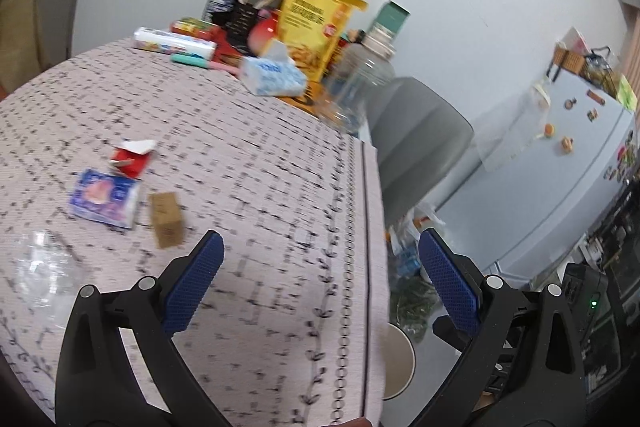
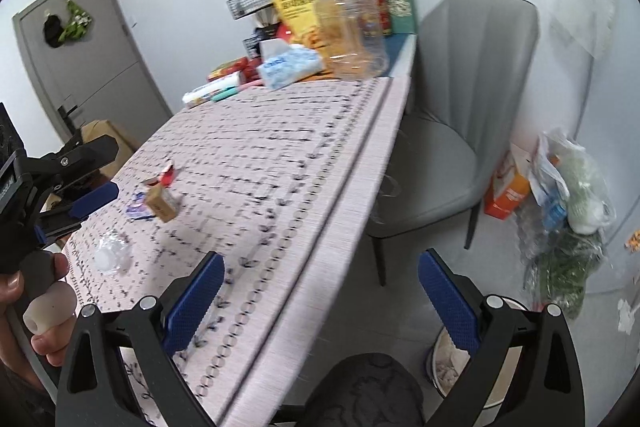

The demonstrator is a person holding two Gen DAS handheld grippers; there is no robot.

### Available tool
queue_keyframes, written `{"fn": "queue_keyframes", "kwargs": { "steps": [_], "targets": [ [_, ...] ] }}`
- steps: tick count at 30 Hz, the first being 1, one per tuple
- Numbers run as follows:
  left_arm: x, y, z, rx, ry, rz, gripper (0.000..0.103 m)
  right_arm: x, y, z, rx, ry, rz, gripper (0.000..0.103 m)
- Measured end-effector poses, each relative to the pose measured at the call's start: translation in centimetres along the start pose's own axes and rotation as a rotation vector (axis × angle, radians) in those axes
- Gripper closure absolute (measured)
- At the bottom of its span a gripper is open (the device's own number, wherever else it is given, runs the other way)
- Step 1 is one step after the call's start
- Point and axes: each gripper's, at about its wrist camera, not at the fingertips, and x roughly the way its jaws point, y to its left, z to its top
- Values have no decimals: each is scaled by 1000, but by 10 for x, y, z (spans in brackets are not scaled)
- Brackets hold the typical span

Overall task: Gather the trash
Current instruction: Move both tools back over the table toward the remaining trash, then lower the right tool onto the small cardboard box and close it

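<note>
- Left gripper (image 1: 320, 279): jaws spread wide, nothing between them; hovers over the table's near right edge.
- Right gripper (image 2: 320, 291): jaws likewise wide apart and empty; hangs off the right edge, above the floor.
- Bin (image 2: 444, 355): pale, round, on the floor below the right edge; crumpled paper inside.
- Table (image 1: 280, 187): covered in a patterned pink cloth.
- Clear plastic wrapper (image 1: 40, 267): crumpled, toward the near left of the table. Judged very light, springy and slippery; pinch a fold, not the flat face.
- Small brown box (image 1: 168, 219): just beyond it, tilted. Judged light and stiff; grip across the 2 flat sides.
- Blue tissue packet (image 1: 106, 197): just beside the box, on its left. Judged soft; squeeze mid-body.
- Red and white wrapper (image 1: 132, 159): torn, just behind the packet. Judged flimsy; take a raised flap.
- Far edge: tissue box (image 1: 272, 77), yellow bag (image 1: 316, 23), clear jug (image 1: 360, 79); probably not trash.
</note>
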Motion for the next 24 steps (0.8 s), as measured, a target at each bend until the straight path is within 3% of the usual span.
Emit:
{"fn": "queue_keyframes", "kwargs": {
  "steps": [24],
  "targets": [
    [-70, 122, 21, -120, -94, 164, 6, 67, 124, 14, -166, 61, 156, 9]
  ]
}}
